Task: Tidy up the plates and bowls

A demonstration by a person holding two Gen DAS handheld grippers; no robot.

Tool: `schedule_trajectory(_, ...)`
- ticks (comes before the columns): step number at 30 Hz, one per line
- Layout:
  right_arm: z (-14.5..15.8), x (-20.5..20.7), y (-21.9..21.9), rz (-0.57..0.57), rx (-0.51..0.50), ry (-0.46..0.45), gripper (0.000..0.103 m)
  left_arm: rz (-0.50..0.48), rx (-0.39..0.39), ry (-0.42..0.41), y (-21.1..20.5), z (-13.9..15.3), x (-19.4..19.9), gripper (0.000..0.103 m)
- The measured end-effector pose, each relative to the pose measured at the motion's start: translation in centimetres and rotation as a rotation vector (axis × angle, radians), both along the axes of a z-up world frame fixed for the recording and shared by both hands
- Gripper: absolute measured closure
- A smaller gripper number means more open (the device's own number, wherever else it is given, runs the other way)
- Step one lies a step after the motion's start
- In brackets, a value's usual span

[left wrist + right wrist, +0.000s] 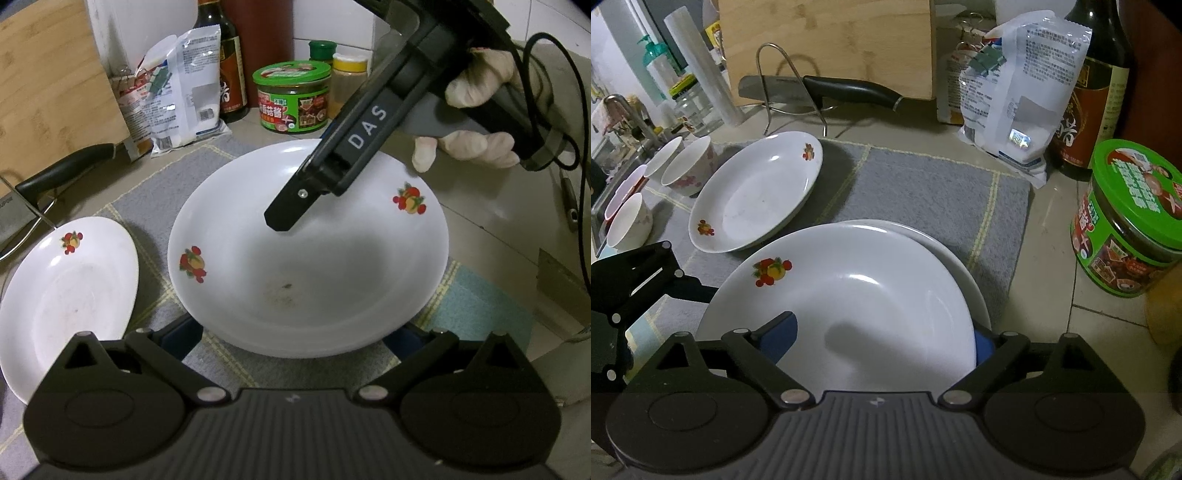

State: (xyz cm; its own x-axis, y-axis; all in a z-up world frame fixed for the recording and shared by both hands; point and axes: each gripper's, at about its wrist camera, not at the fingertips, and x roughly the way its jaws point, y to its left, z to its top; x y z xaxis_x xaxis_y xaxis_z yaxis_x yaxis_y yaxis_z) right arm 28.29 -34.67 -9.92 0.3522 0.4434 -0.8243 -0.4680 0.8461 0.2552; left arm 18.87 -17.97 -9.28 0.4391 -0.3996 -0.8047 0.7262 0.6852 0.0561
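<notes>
Glossy round white plates [849, 295], stacked on ribbed grey mat [923, 184]

We see glossy white glazed plates [842, 295] catching highlights, resting on a matt grey woven cloth mat [923, 184]. Behind the mat stands a pale wooden cutting board [827, 48] with visible grain, beside a crinkly plastic bag [1015, 99]. The jar [1126, 229] right of the mat has a smooth green lid, probably plastic. The countertop [1071, 288] looks like polished tile.
</notes>
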Motion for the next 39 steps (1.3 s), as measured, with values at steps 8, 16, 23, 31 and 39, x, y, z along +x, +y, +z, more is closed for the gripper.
schedule_trajectory(8,0.2,0.2,0.2,-0.021,-0.021,0.021,0.008,0.000,0.007,-0.002,0.2,0.3,-0.2,0.001)
schedule_trajectory(16,0.4,0.2,0.6,-0.036,-0.058,0.032,0.007,0.003,0.017,-0.002,0.1,0.4,-0.2,0.001)
schedule_trajectory(23,0.8,0.1,0.7,-0.055,-0.082,0.035,0.007,0.005,0.027,-0.027,-0.2,0.7,-0.5,0.001)
schedule_trajectory(31,1.0,0.0,0.5,-0.063,-0.085,0.032,0.005,0.008,0.010,-0.029,-0.3,0.7,-0.8,0.001)
schedule_trajectory(39,1.2,-0.3,0.4,-0.076,-0.091,0.029,0.005,0.021,0.011,-0.031,-0.1,0.6,-0.6,0.001)
